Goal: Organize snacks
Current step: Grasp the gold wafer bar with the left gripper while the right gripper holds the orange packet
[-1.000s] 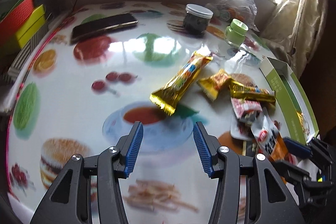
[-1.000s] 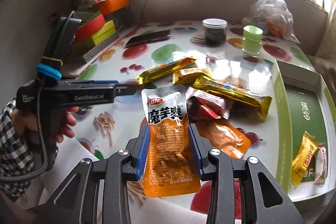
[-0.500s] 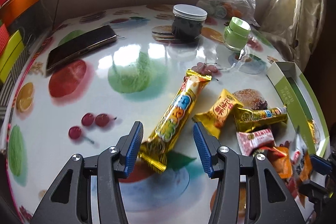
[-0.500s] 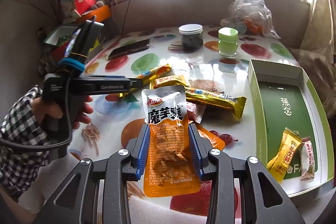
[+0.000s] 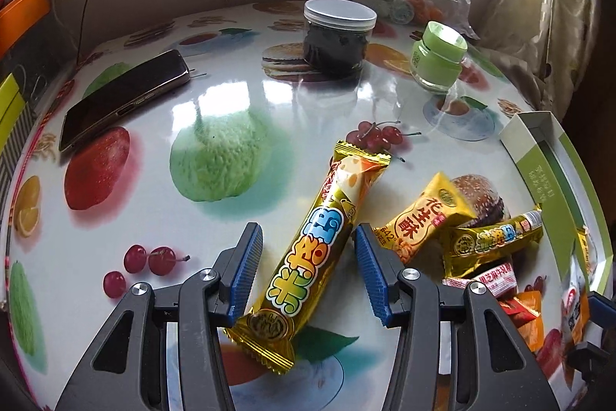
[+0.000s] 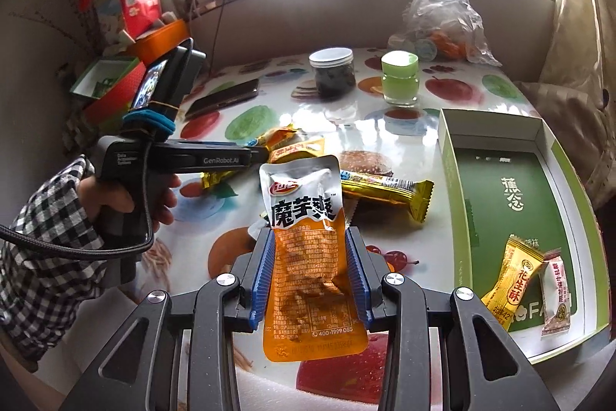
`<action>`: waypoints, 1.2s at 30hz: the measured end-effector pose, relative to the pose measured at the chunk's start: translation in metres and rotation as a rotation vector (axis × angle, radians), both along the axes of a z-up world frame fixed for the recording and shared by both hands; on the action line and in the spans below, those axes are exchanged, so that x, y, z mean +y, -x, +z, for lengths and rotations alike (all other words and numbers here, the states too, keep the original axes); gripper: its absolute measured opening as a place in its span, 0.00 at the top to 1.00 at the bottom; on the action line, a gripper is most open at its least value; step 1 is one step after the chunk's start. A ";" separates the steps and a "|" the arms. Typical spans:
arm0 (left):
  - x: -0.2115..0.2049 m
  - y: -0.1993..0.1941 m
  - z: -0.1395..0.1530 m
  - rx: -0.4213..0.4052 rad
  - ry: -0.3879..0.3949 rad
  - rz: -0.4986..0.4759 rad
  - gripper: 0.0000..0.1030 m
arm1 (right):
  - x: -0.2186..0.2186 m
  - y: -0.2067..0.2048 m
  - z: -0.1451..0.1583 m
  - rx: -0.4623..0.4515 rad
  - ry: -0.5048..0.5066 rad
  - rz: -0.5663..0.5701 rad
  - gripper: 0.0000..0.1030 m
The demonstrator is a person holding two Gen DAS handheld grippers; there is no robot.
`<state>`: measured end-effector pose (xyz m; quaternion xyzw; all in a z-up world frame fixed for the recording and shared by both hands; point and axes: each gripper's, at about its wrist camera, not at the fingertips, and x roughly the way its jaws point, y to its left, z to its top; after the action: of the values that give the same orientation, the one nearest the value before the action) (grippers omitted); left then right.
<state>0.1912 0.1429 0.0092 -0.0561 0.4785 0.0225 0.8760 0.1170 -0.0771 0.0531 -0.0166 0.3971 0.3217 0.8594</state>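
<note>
The left tool (image 5: 304,272) hung low over the bench (image 5: 231,103), fingers spread wide astride a long gold snack bar (image 5: 319,249) lying flat, not gripping it. The right tool (image 6: 310,272) was clamped on an orange pouch (image 6: 308,245), raised beside the green tray (image 6: 448,187) at the bench's right edge, which held 2 small packets.

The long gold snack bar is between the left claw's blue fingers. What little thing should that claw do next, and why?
Probably squeeze shut. The left claw is open with the long gold snack bar lying between its fingers on the table, so closing should grab it. The right claw is busy, shut on the orange pouch.
</note>
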 end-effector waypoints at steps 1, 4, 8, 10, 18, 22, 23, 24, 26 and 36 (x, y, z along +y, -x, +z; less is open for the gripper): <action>0.000 0.000 0.000 -0.003 0.002 0.001 0.51 | 0.000 0.000 0.000 0.000 -0.002 -0.002 0.66; -0.001 0.001 0.000 -0.006 -0.003 -0.001 0.55 | -0.001 0.001 0.000 0.001 -0.001 -0.005 0.66; -0.004 0.000 0.000 -0.004 -0.009 -0.004 0.65 | -0.003 0.002 0.001 0.001 -0.002 -0.011 0.66; -0.005 0.000 0.000 -0.004 -0.013 -0.006 0.74 | -0.004 0.002 0.001 0.001 -0.001 -0.014 0.66; -0.009 0.005 0.003 -0.009 -0.006 -0.002 0.77 | -0.010 0.004 0.001 0.002 -0.002 -0.031 0.66; -0.012 0.013 0.008 -0.020 0.001 0.001 0.77 | -0.013 0.005 0.003 -0.003 -0.004 -0.045 0.66; -0.013 0.016 0.010 -0.025 0.001 0.001 0.77 | -0.015 0.006 0.004 -0.005 -0.005 -0.050 0.66; -0.014 0.018 0.012 -0.028 0.001 -0.001 0.77 | -0.016 0.007 0.005 -0.007 -0.005 -0.053 0.66; -0.016 0.024 0.016 -0.034 0.000 -0.003 0.77 | -0.018 0.009 0.006 -0.009 -0.005 -0.060 0.66; -0.032 0.052 0.037 -0.085 0.015 -0.017 0.77 | -0.028 0.019 0.016 -0.036 -0.003 -0.080 0.66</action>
<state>0.1394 0.1109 0.0462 -0.0595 0.4413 0.0088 0.8953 0.0985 -0.1051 0.0691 -0.0051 0.3812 0.2872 0.8787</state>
